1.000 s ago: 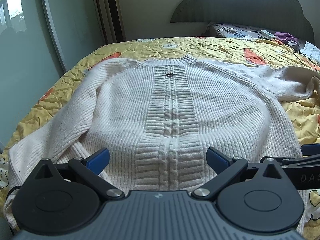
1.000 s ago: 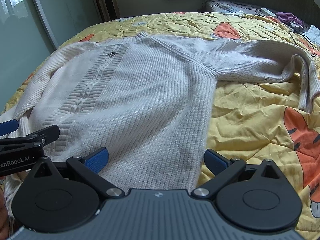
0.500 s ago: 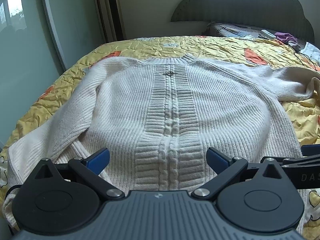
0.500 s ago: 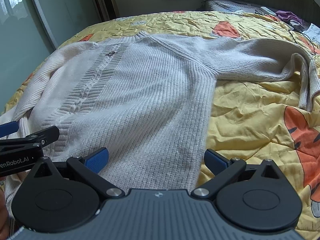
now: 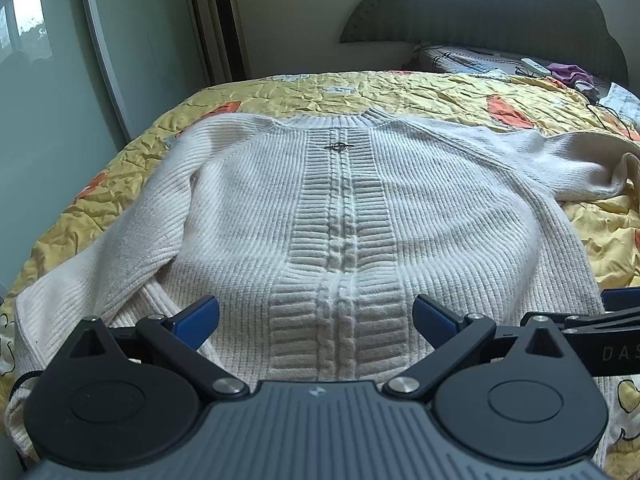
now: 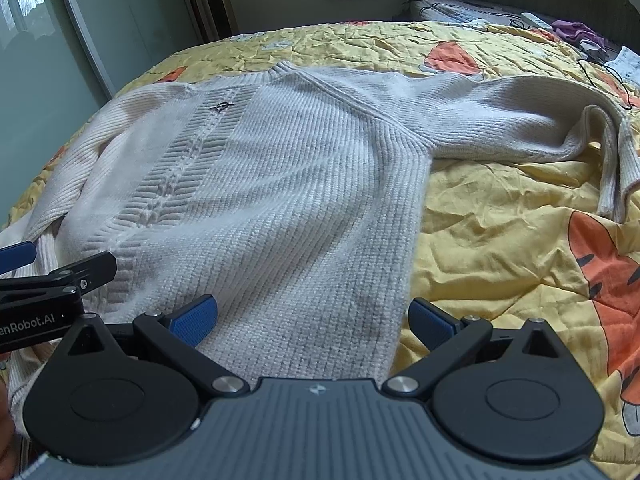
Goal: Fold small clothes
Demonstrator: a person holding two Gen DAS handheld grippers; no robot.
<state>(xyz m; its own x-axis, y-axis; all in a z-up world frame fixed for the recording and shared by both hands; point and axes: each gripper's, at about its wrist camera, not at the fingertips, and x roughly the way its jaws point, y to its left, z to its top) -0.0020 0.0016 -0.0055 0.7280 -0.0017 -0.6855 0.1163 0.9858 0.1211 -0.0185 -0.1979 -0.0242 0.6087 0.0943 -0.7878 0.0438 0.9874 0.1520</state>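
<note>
A cream knitted sweater (image 5: 340, 216) is spread front-up on the yellow bedspread (image 6: 492, 240), its neck toward the headboard (image 5: 480, 28). The left tongs (image 5: 316, 314) are held wide open over the hem, gripping nothing. The right tongs (image 6: 312, 316) are likewise spread wide and empty, astride the sweater's right side edge.

Left gripper (image 5: 316, 314): we see it drawn back slightly; the cream ribbed-knit sweater (image 5: 340, 208) sits a little lower and fuller in its view.
Right gripper (image 6: 312, 316): we note a slight drift; the sweater's bent sleeve (image 6: 520, 120) sits marginally lower in frame.
</note>
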